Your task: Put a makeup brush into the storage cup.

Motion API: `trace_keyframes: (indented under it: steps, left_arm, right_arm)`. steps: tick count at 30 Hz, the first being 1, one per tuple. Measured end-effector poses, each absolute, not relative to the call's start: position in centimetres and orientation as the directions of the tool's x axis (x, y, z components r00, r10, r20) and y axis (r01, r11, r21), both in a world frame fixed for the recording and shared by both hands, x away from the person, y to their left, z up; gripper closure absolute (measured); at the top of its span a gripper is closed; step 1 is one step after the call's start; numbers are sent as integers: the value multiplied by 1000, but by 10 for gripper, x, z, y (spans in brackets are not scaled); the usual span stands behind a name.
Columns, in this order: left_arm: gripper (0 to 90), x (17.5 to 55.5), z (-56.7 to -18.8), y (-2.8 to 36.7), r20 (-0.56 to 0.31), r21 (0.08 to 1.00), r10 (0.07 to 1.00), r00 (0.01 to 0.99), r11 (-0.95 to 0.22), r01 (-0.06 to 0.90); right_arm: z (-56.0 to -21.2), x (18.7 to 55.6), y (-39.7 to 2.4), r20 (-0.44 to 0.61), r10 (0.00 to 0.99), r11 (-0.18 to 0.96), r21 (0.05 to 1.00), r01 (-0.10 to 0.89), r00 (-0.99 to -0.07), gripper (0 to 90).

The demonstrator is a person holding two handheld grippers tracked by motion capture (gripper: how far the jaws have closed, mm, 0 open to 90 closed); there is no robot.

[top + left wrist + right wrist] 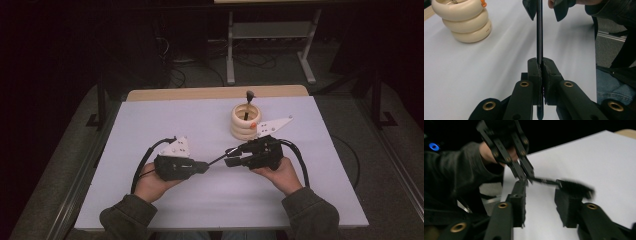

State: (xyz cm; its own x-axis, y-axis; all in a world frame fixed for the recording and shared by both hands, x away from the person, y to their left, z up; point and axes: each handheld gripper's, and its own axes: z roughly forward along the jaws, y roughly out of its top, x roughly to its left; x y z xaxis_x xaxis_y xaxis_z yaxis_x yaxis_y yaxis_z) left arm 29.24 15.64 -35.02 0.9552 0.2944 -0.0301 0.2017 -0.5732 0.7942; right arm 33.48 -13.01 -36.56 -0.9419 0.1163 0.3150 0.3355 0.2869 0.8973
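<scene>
Thin black brush with slim rod handle lies mid-frame in high view, long axis running left-right between both grippers.

Left gripper jaws closed tight on handle end; rod runs straight up centre of left gripper view.

Right gripper jaws part-open, not pressing; dark bristle head sits just over its right-hand pad, blurred.

Right gripper nearer bristle end; likely next: close on that end.

Stack of three cream rings upper centre on white table, well apart.
</scene>
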Motion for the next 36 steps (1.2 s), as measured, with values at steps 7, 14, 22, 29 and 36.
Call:
trace_keyframes:
  steps: [7,14,22,29,36]
  left_arm:
    - [854,290,-349,151,-13,792,283,959,-583,183]
    - [752,290,-353,142,-3,758,264,964,-629,175]
    - [834,290,-356,134,-10,716,231,973,-678,168]
    - [858,292,-355,137,-40,731,241,970,-654,192]
    - [860,296,-353,140,-65,756,265,962,-616,220]
  right_arm:
    - [-364,338,-132,366,60,235,899,369,-929,840]
    - [-357,336,-130,340,77,306,887,347,-937,846]
    - [-347,328,-107,237,87,492,834,249,-968,846]
    - [-345,325,-103,239,93,477,841,254,-967,840]
    - [-346,324,-105,233,124,423,867,264,-964,796]
